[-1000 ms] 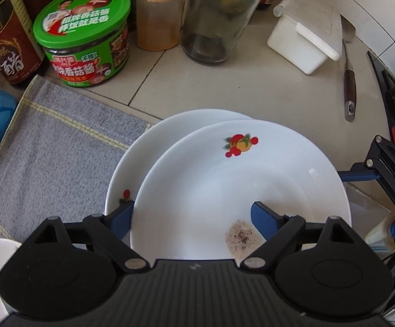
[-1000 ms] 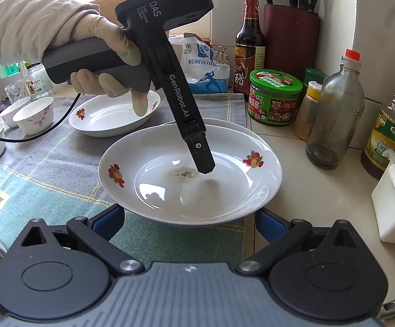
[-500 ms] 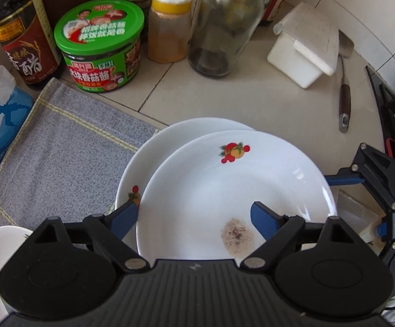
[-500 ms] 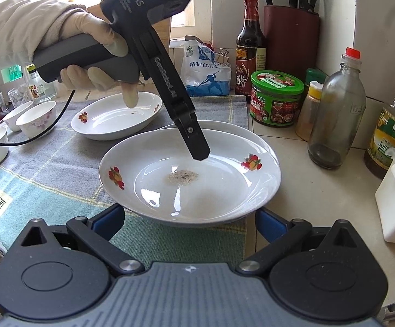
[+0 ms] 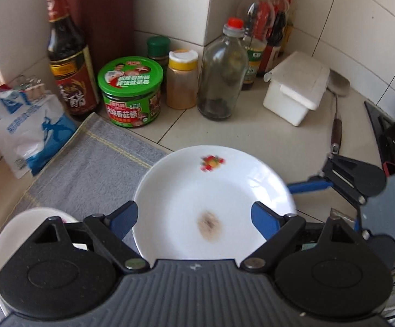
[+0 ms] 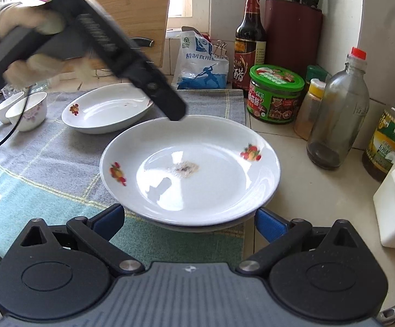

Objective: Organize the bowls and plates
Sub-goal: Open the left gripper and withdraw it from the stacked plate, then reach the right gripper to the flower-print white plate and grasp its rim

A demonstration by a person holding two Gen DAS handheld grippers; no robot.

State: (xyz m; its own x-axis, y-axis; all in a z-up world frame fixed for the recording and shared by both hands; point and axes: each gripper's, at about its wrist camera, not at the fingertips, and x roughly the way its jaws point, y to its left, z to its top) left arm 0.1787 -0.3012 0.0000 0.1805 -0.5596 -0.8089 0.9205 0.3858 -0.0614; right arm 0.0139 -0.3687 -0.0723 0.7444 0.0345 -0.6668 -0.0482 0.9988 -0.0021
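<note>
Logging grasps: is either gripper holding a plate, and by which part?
Nothing is held. The left gripper hangs open above the plate's far rim; the right gripper stands open at its near rim, pads not pressing.

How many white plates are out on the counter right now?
3. Top plate sits stacked on a second one, whose rim peeks out beneath; the third plate lies behind on the cloth. More could be hidden.

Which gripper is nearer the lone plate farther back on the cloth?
Left. The left gripper hangs just beside the lone plate, over the stacked plates' far rim; the right gripper is at their near rim, farther off.
</note>
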